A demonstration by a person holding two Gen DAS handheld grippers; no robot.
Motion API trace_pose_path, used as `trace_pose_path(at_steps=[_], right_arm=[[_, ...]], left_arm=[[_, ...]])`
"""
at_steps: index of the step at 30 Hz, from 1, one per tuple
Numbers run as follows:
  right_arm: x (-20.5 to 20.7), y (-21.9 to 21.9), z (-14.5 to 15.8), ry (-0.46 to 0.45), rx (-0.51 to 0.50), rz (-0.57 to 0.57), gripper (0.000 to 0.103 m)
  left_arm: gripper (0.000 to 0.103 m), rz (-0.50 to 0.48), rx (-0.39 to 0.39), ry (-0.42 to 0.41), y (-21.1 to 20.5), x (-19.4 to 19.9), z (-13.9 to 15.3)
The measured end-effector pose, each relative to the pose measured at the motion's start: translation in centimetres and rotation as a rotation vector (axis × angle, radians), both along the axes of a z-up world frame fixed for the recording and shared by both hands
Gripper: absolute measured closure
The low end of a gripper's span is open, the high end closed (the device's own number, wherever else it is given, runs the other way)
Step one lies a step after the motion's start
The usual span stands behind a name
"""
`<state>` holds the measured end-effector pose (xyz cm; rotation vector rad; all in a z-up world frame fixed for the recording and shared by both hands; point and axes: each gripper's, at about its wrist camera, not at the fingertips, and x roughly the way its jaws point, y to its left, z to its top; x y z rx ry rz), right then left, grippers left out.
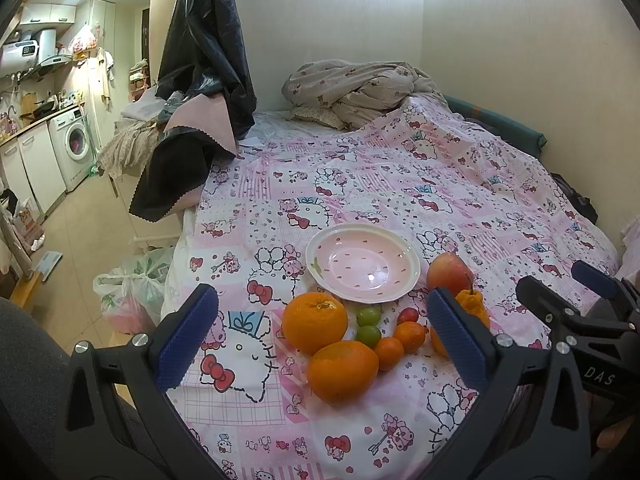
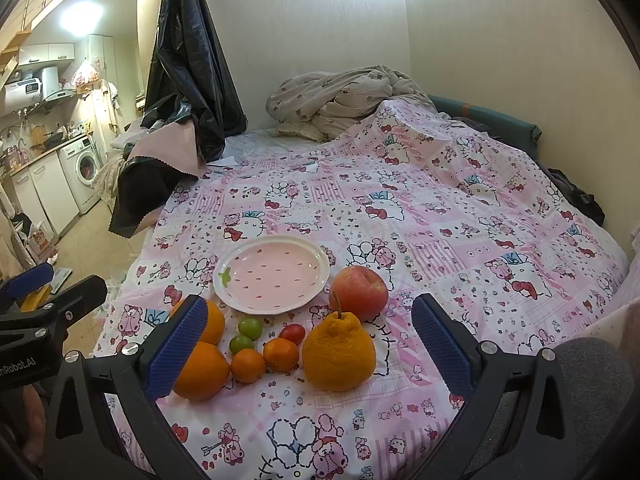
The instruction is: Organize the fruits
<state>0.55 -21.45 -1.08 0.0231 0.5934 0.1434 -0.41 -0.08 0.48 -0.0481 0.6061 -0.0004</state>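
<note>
Both grippers are wide open and hold nothing. The fruit lies on the bed sheet (image 2: 440,208) just past the fingers of the left gripper (image 1: 322,340) and the right gripper (image 2: 308,346). Behind the fruit sits the pink plate (image 2: 320,268), with nothing in it.

There are two big oranges (image 1: 315,322), one bumpy orange (image 2: 339,356), one apple (image 2: 359,293), two small oranges (image 2: 281,354), two green fruits (image 2: 250,327) and one little tomato (image 2: 292,333).

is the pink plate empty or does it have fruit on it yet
Empty: the plate shows only its bare pink inside.
</note>
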Motion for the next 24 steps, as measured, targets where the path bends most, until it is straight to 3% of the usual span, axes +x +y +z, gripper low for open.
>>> trace_pose_path(at_steps=[24], right_arm=[[0.00, -0.01, -0.03, 0.000, -0.001, -0.001, 0.000]], left_arm=[[0.000, -0.005, 0.004, 0.002, 0.00, 0.05, 0.31]])
